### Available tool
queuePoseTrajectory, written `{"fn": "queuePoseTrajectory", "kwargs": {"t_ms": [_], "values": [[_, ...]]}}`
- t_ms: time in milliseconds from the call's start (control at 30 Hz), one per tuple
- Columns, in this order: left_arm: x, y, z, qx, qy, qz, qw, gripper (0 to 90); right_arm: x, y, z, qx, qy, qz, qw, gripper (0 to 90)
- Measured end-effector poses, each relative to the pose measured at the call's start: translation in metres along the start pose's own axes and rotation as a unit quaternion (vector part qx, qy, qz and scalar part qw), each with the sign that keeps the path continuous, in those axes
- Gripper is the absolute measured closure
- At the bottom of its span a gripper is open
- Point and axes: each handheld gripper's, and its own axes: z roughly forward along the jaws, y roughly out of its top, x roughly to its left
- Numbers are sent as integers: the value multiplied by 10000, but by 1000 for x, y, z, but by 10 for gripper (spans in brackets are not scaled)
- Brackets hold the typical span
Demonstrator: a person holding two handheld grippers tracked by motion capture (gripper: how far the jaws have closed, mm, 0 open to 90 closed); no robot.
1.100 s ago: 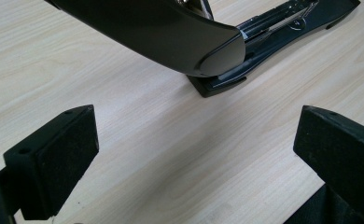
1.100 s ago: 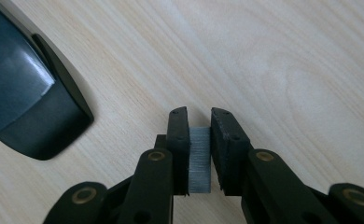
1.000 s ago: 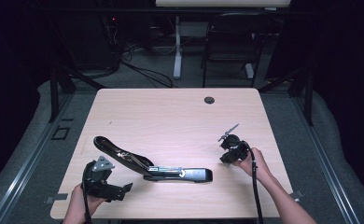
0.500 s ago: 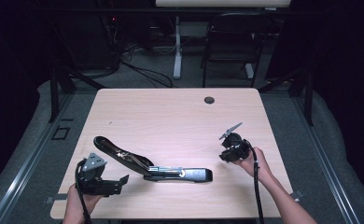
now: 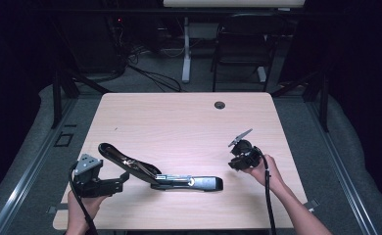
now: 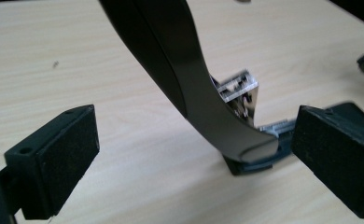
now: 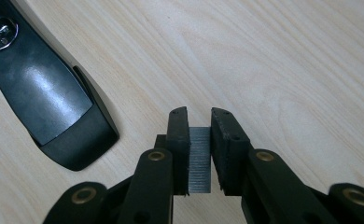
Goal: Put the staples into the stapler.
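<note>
Left gripper (image 5: 111,185) has dropped back to the table edge, jaws wide open with the open stapler's (image 5: 159,172) raised arm (image 6: 180,70) between them untouched, while right gripper (image 7: 199,154) stays pinched on the staple strip (image 7: 199,161), stapler base off to its left, so loading looks next.

A long black stapler (image 5: 159,174), its curved lid swung open, lies just ahead of the left gripper (image 5: 120,184) and well apart from the right gripper (image 5: 234,161) on the pale wooden table (image 5: 179,122).
</note>
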Motion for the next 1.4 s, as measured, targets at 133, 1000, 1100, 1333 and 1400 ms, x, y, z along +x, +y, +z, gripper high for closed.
{"fn": "queuePoseTrajectory", "kwargs": {"t_ms": [133, 1000, 1100, 1333, 1400], "values": [[5, 2, -3, -487, -82, -269, 9984, 124, 0, 0, 0, 9, -21, -2, 10000, 784], [4, 6, 5, -850, 186, -333, 9956, 577, 15, 9, -9, -261, 61, -193, 9995, 784], [4, 5, 6, -882, 165, -361, 9953, 578, 19, 12, -10, -335, 130, -260, 9990, 783], [5, 4, 5, -913, 118, -344, 9952, 579, 29, 24, -9, -429, 188, -470, 9978, 784], [5, 4, 5, -899, 99, -337, 9953, 579, 32, 28, -8, -473, 236, -507, 9973, 783]]}}
